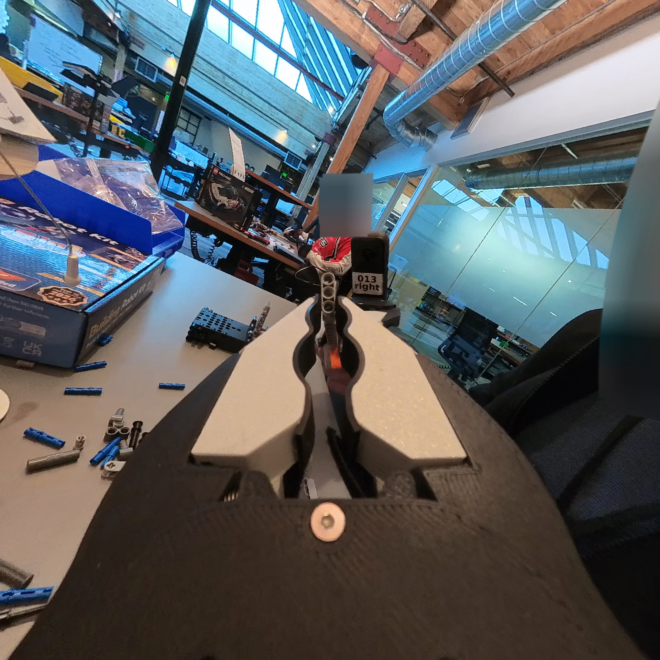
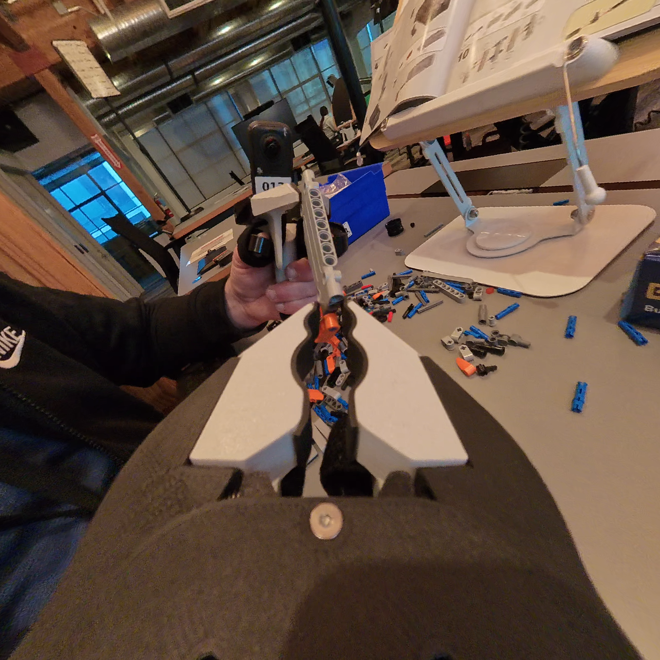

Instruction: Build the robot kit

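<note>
My left gripper [image 1: 328, 303] is shut on a long grey beam with holes [image 1: 328, 291], seen end-on and held up off the table. In the right wrist view a hand [image 2: 250, 296] holds that left gripper [image 2: 303, 200], clamped near the beam's upper end [image 2: 319, 228]. My right gripper [image 2: 330, 307] faces it, shut on a small orange connector [image 2: 328, 325] at the beam's lower end. The orange connector [image 1: 335, 360] also shows low between my left fingers. The right gripper's camera body [image 1: 368, 257] stands just behind the beam.
A grey table [image 2: 535, 410] carries scattered blue pins, grey and black parts [image 2: 410, 289] [image 1: 107, 443]. A white book stand [image 2: 535, 243] holds an open booklet at right. There is also a blue bin [image 2: 360, 200], a blue kit box [image 1: 71, 285] and a black perforated plate [image 1: 218, 328]. A dark chair [image 1: 571, 410] stands at the table's edge. The gap from one gripper's tips to the other's is roughly 7 cm.
</note>
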Demonstrator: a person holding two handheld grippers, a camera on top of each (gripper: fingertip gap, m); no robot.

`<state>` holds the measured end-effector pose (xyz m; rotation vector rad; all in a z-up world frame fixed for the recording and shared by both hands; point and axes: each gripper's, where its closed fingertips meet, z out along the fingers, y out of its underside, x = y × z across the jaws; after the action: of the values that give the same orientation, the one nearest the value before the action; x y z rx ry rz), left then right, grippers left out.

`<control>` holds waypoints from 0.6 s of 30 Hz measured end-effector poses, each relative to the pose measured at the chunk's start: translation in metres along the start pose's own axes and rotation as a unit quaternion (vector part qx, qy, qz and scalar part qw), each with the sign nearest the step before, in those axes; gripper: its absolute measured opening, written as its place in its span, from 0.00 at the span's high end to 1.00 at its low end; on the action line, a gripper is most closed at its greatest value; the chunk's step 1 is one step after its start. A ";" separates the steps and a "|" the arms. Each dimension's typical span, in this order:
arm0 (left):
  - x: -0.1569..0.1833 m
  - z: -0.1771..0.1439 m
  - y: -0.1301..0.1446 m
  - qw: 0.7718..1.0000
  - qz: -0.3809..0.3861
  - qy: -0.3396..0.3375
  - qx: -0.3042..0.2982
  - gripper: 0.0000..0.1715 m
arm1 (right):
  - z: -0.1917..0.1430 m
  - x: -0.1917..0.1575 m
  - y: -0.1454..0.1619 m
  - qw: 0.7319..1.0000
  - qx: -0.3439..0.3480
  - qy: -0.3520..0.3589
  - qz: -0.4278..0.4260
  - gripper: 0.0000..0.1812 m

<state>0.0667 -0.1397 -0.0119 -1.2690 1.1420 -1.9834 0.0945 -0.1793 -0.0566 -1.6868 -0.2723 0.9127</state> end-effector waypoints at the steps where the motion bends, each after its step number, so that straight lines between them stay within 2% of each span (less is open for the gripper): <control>1: 0.001 0.000 -0.001 1.000 -0.002 0.004 0.006 0.97 | 0.003 -0.001 0.002 1.000 -0.006 -0.006 -0.001 0.95; 7: -0.008 -0.005 0.000 1.000 0.015 -0.020 -0.003 0.96 | 0.002 -0.004 -0.004 1.000 0.004 -0.025 0.002 0.97; 18: -0.018 -0.006 0.003 0.997 0.054 -0.060 -0.021 0.95 | -0.021 0.011 -0.004 1.000 -0.007 0.018 -0.019 0.97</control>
<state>0.0686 -0.1249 -0.0238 -1.2999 1.1733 -1.7896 0.1173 -0.1866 -0.0566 -1.7048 -0.2857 0.8533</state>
